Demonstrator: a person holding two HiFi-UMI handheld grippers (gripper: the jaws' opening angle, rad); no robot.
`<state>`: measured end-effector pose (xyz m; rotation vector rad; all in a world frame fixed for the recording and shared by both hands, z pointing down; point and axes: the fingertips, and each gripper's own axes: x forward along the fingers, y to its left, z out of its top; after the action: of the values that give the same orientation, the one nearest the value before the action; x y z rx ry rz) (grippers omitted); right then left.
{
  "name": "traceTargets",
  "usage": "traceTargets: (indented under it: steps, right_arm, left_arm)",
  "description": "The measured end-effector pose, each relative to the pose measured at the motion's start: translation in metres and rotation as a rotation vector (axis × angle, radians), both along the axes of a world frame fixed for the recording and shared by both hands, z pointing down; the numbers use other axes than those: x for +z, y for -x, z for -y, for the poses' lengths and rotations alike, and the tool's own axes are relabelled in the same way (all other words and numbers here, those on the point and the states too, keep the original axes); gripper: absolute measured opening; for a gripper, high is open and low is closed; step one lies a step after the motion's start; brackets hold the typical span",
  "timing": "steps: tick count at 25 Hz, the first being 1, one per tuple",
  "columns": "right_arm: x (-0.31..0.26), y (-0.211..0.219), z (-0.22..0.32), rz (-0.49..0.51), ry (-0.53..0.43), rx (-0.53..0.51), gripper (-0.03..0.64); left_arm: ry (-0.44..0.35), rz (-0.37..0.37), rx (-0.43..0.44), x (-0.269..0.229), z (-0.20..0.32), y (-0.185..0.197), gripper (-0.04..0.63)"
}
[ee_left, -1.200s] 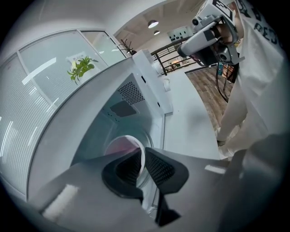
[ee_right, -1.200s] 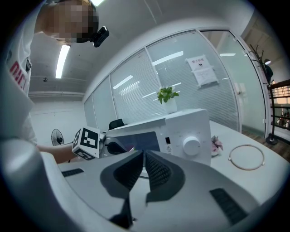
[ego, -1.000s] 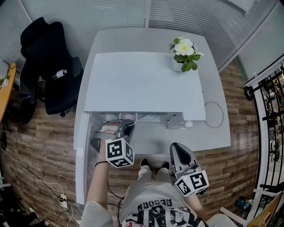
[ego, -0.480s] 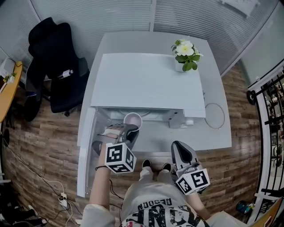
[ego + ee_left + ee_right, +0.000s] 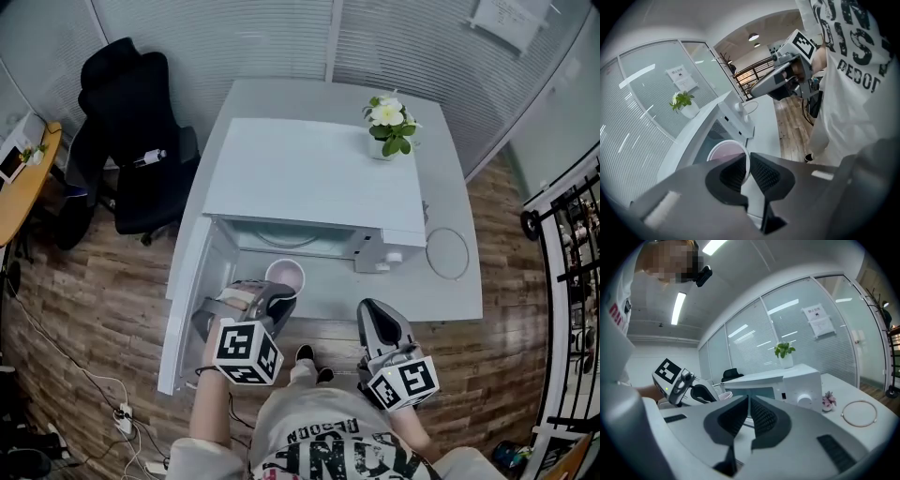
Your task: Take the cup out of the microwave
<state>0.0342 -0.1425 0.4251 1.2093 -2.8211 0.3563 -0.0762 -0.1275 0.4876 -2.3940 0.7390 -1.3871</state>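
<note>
Cup (image 5: 285,276) has just come out of the microwave (image 5: 309,178), its rim pinched by the left gripper (image 5: 277,296). The right gripper (image 5: 373,323) is clenched on nothing, and the removal looks nearly done.

The microwave (image 5: 309,178) has a smooth, matt white casing, plastic or painted metal; the view doesn't settle which. The cup (image 5: 284,276) looks pale and glossy. The left gripper (image 5: 749,161) carries matt black, finely ribbed pads (image 5: 765,174). The floor (image 5: 84,309) is grained wood planking, and the chair (image 5: 131,122) is black cloth.

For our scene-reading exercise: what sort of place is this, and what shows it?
Probably an office: glass partition walls with blinds, a black office chair, and a microwave on a white table.
</note>
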Motion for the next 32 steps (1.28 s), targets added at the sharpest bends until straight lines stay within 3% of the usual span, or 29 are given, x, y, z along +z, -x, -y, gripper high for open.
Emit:
traceTargets:
  steps: [18, 32]
  right_arm:
    - [-0.028, -0.061, -0.066, 0.039, -0.066, -0.024, 0.025]
    - [-0.034, -0.061, -0.097, 0.034, -0.087, -0.038, 0.025]
  left_arm:
    - [0.006, -0.005, -0.007, -0.037, -0.104, -0.068, 0.040]
    - [0.047, -0.032, -0.016, -0.047, -0.153, -0.067, 0.040]
